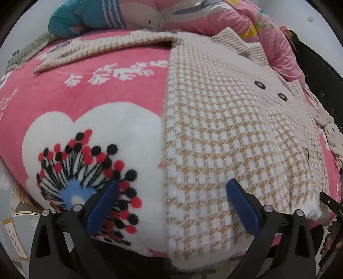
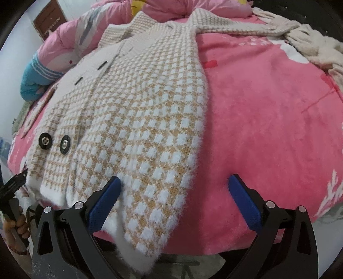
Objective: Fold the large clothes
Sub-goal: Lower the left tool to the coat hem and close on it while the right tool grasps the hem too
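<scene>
Both grippers hover wide apart at the coat's hem.

The left gripper (image 1: 171,193) straddles the left edge of the one checked coat (image 1: 225,133) lying ahead on the pink blanket (image 1: 107,90); the right gripper (image 2: 174,188) straddles its right edge. Four dark buttons (image 2: 45,140) show.

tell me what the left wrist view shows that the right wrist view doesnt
Only the left wrist view shows the big white flower print with red and black dots on the blanket, and the cardigan's left sleeve stretched out flat.

Only the right wrist view shows the brown door, the red tag on the blanket, and the cardigan's other sleeve stretched out towards a cream knit heap.

Both show the checked cardigan laid on the pink blanket, its dark buttons, the teal striped item, and open blue-padded fingers at the hem.
</scene>
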Demonstrator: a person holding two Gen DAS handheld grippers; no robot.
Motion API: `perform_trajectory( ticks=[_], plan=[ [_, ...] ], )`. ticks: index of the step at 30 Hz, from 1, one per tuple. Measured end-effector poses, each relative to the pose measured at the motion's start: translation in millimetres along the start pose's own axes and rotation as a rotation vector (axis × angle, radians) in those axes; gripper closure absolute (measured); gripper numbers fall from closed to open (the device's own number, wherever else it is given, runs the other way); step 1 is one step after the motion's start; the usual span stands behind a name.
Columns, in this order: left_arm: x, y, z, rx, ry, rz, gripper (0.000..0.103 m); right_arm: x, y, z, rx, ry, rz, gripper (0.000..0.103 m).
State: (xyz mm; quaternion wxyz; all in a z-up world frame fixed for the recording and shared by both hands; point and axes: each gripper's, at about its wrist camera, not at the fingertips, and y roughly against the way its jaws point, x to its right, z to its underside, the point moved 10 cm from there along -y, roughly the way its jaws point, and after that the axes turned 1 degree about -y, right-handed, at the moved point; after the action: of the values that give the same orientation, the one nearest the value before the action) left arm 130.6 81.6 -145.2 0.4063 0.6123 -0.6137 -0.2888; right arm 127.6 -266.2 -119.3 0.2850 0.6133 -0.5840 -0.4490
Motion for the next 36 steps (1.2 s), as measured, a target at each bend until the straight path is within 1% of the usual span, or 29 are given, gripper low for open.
perform_trajectory(
  ticks=[2, 4, 5, 7, 9, 11, 12, 13, 14, 15, 17, 18, 19, 20, 23, 25, 28, 30, 31, 33, 36],
  plan=[
    [4, 8, -2, 0.042, -0.029, 0.01, 0.005, 0, 4, 1, -0.003, 0.018, -0.014, 0.007],
    [13, 18, -6, 0.091, -0.064, 0.048, 0.005, 5, 10, 0, -0.016, 0.004, -0.036, 0.007],
    [17, 20, -7, 0.103, -0.072, 0.06, 0.005, 5, 15, 1, -0.014, 0.0, -0.044, 0.007],
    [21, 24, -11, 0.125, -0.082, 0.079, 0.005, 1, 28, -8, 0.032, 0.008, -0.082, 0.007],
    [21, 24, -14, 0.143, -0.076, 0.108, 0.005, -8, 34, -15, 0.055, 0.024, -0.114, 0.01],
    [21, 22, -17, 0.154, -0.058, 0.141, 0.013, -15, 35, -20, 0.055, 0.029, -0.14, 0.012],
    [20, 21, -18, 0.157, -0.046, 0.162, 0.015, -16, 34, -22, 0.049, 0.025, -0.153, 0.016],
    [19, 19, -20, 0.162, -0.037, 0.18, 0.019, -15, 30, -23, 0.037, 0.012, -0.163, 0.018],
    [21, 17, -23, 0.164, -0.033, 0.194, 0.026, -15, 26, -23, 0.027, -0.003, -0.168, 0.024],
    [20, 14, -25, 0.163, -0.025, 0.206, 0.028, -14, 21, -24, 0.016, -0.021, -0.173, 0.028],
    [18, 9, -28, 0.156, -0.007, 0.211, 0.039, -10, 17, -24, 0.006, -0.051, -0.183, 0.032],
    [14, 5, -31, 0.148, 0.013, 0.211, 0.042, -9, 18, -24, 0.006, -0.059, -0.188, 0.034],
    [12, 2, -32, 0.144, 0.028, 0.214, 0.048, -5, 21, -22, 0.005, -0.063, -0.19, 0.036],
    [8, 0, -33, 0.14, 0.048, 0.224, 0.052, -4, 24, -20, 0.0, -0.065, -0.192, 0.041],
    [4, -2, -34, 0.128, 0.093, 0.255, 0.062, -4, 31, -11, -0.02, -0.072, -0.205, 0.049],
    [4, 1, -31, 0.117, 0.107, 0.3, 0.065, -2, 36, -4, -0.031, -0.08, -0.212, 0.054],
    [3, 3, -21, 0.081, 0.146, 0.368, 0.065, 2, 40, 3, -0.041, -0.097, -0.226, 0.062],
    [1, 2, -17, 0.065, 0.169, 0.393, 0.065, 4, 36, 1, -0.044, -0.113, -0.229, 0.07],
    [0, -1, -15, 0.055, 0.178, 0.404, 0.065, 6, 33, -1, -0.045, -0.131, -0.24, 0.072],
    [1, -5, -14, 0.041, 0.18, 0.403, 0.065, 7, 27, -6, -0.041, -0.15, -0.253, 0.075],
    [4, -7, -13, 0.035, 0.159, 0.377, 0.065, 4, 23, -6, -0.042, -0.154, -0.246, 0.078]
  ],
)
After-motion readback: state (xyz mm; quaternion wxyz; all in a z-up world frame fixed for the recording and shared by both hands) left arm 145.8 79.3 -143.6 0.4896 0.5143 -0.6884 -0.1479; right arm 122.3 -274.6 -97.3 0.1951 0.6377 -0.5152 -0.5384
